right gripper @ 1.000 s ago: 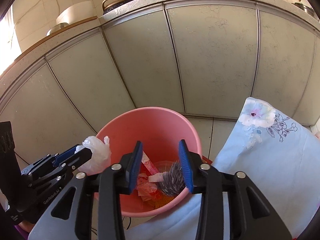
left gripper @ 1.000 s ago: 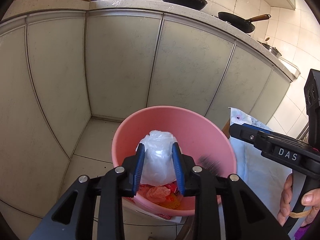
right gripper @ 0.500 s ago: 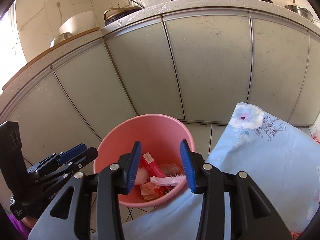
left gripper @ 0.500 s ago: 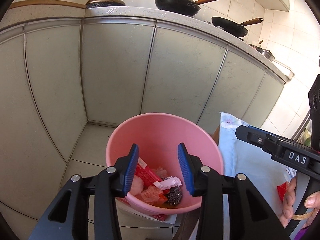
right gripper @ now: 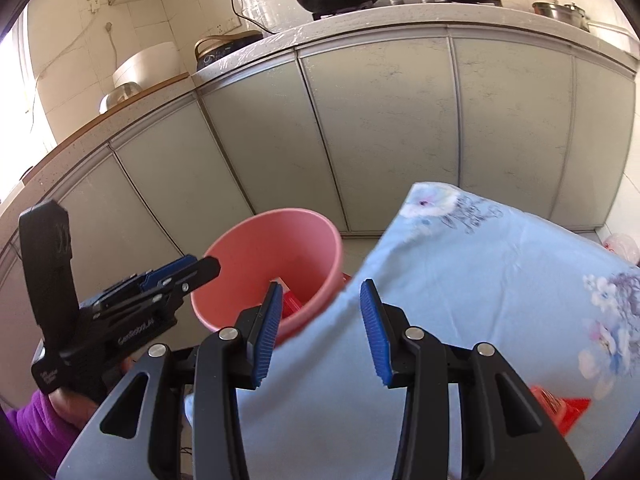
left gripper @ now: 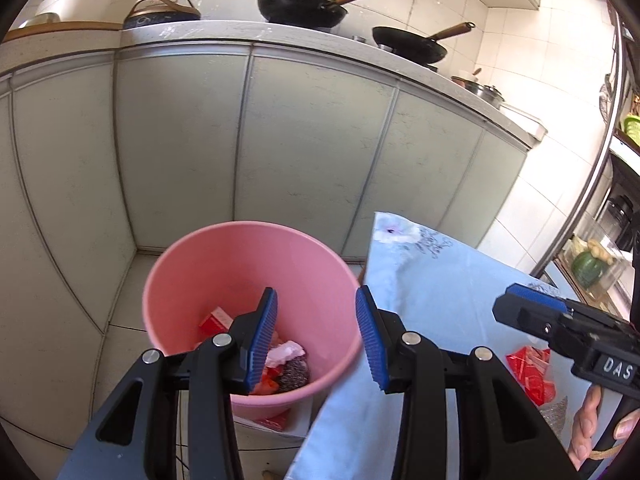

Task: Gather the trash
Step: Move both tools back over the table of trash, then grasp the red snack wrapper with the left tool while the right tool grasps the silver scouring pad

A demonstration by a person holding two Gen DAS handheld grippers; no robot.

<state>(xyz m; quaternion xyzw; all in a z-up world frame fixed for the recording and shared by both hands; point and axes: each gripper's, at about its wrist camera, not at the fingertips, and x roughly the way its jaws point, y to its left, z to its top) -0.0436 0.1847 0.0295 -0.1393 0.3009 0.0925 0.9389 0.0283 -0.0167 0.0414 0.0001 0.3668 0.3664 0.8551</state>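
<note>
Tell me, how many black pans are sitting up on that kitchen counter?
2. One pan sits near the middle of the counter; the other pan is just right of it, nearer the steel pot. More could be hidden beyond view.

Pink bucket with trash, red wrapper on cloth

A round pink plastic bucket (left gripper: 256, 268) stands upright on the floor, holding mixed trash (left gripper: 286, 368); right of it, a crumpled red wrapper (left gripper: 532, 372) lies on blue cloth.
</note>
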